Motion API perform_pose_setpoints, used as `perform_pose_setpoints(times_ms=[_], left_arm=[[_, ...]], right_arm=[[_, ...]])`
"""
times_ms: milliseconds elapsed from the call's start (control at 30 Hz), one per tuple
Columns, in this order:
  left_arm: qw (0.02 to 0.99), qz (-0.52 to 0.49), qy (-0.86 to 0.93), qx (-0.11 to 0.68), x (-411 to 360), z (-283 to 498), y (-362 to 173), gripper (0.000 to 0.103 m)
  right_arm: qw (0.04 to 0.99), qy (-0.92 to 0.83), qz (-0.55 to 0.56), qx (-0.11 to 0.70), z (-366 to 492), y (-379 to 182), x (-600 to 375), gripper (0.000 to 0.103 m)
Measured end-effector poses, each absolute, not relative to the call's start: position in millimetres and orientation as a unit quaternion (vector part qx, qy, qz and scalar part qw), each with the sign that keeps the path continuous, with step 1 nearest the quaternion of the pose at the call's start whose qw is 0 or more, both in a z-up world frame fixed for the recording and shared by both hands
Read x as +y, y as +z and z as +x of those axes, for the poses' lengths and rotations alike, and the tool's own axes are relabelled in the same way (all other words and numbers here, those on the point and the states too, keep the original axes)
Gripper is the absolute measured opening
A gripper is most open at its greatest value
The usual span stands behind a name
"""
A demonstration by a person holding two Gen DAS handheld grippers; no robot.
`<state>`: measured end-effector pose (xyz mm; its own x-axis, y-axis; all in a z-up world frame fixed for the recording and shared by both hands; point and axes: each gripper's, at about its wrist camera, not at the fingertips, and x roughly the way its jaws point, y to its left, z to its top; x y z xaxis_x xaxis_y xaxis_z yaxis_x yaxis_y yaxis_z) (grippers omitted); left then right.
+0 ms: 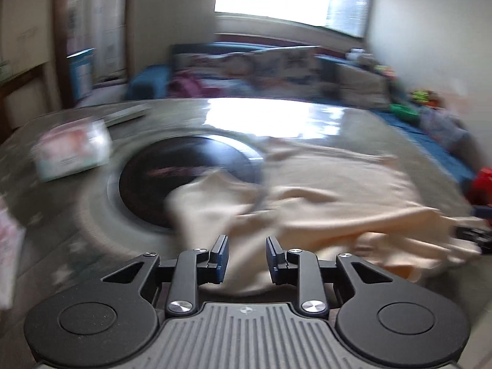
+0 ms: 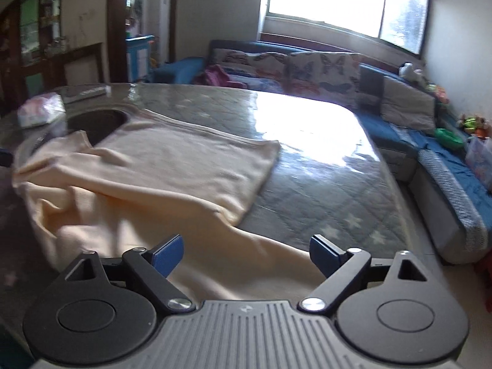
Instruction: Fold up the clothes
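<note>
A soft cream knit garment (image 2: 172, 166) lies spread across my worktop (image 2: 323, 190), a quilted grey cover with pale stars under a glossy clear sheet that throws back the window glare. Part of the garment is folded over itself into a flat, squarish panel with a ribbed hem along its far edge; the rest runs in loose wrinkles toward me and over the near edge. One corner of the cloth overlaps a round black inset (image 2: 97, 121) sunk in the worktop. Beyond that sit a blurred, plastic-wrapped pastel packet (image 2: 41, 109) and a flat grey remote-like bar (image 2: 87, 92). Behind the worktop a blue corner sofa (image 2: 430, 153) carries butterfly-print cushions (image 2: 319, 69), under a bright window (image 2: 335, 0). My right claw (image 2: 246, 255) is spread wide, blue pads well apart, the cream fabric below and between them, nothing gripped. My left claw (image 1: 247, 259) is partly open with a narrow gap; its view is motion-blurred, the garment (image 1: 307, 196) lies under it, and I cannot tell whether the pads touch the cloth.
</note>
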<state>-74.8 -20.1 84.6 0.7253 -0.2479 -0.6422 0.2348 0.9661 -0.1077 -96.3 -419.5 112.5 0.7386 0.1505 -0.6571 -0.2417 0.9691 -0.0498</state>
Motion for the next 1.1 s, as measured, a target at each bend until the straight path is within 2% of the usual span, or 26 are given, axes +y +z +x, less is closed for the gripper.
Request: perform_pose_setpoints(times_ms=[133, 233, 467, 500, 533, 633, 700, 800, 867, 933, 1033, 1100], left_arm=[[0.912, 0.004, -0.214, 0.351, -52.4, -73.3, 79.7, 0.029], [0.901, 0.025, -0.248, 0.354, -72.6, -72.1, 72.0, 0.037], [0.891, 0.054, -0.274, 0.357, -89.2, -68.1, 62.4, 0.037], [0.890, 0.057, -0.276, 0.358, -89.8, -67.2, 60.7, 0.037], [0.888, 0.059, -0.277, 0.362, -89.9, -65.6, 58.4, 0.034], [0.886, 0.058, -0.278, 0.366, -89.1, -65.2, 54.6, 0.015], [0.886, 0.055, -0.280, 0.364, -87.9, -67.6, 54.1, 0.008], [0.892, 0.050, -0.283, 0.348, -85.1, -76.0, 59.0, 0.006], [0.896, 0.046, -0.284, 0.338, -82.7, -81.4, 62.9, 0.005], [0.899, 0.042, -0.287, 0.329, -79.7, -87.4, 66.9, 0.005], [0.901, 0.041, -0.292, 0.319, -75.5, -96.8, 71.9, 0.005], [0.900, 0.043, -0.298, 0.315, -71.9, -103.0, 73.8, 0.005]], right_arm=[[0.921, 0.158, -0.046, 0.352, -92.3, 118.7, -403.2, 0.080], [0.912, 0.197, -0.037, 0.357, -91.8, 121.6, -388.9, 0.074], [0.892, 0.269, -0.071, 0.356, -94.7, 123.4, -347.6, 0.059], [0.890, 0.274, -0.072, 0.357, -94.3, 123.0, -344.8, 0.053], [0.886, 0.281, -0.076, 0.360, -93.5, 121.6, -339.5, 0.050], [0.878, 0.296, -0.085, 0.366, -91.9, 118.2, -327.2, 0.047], [0.872, 0.306, -0.093, 0.371, -91.8, 114.4, -318.3, 0.044], [0.867, 0.308, -0.108, 0.377, -91.5, 109.1, -308.5, 0.039], [0.867, 0.304, -0.116, 0.378, -91.5, 106.5, -306.5, 0.032], [0.867, 0.298, -0.122, 0.381, -92.4, 104.2, -306.2, 0.020], [0.869, 0.291, -0.127, 0.380, -98.4, 104.6, -309.4, 0.009], [0.870, 0.291, -0.130, 0.376, -104.4, 107.8, -312.5, 0.006]])
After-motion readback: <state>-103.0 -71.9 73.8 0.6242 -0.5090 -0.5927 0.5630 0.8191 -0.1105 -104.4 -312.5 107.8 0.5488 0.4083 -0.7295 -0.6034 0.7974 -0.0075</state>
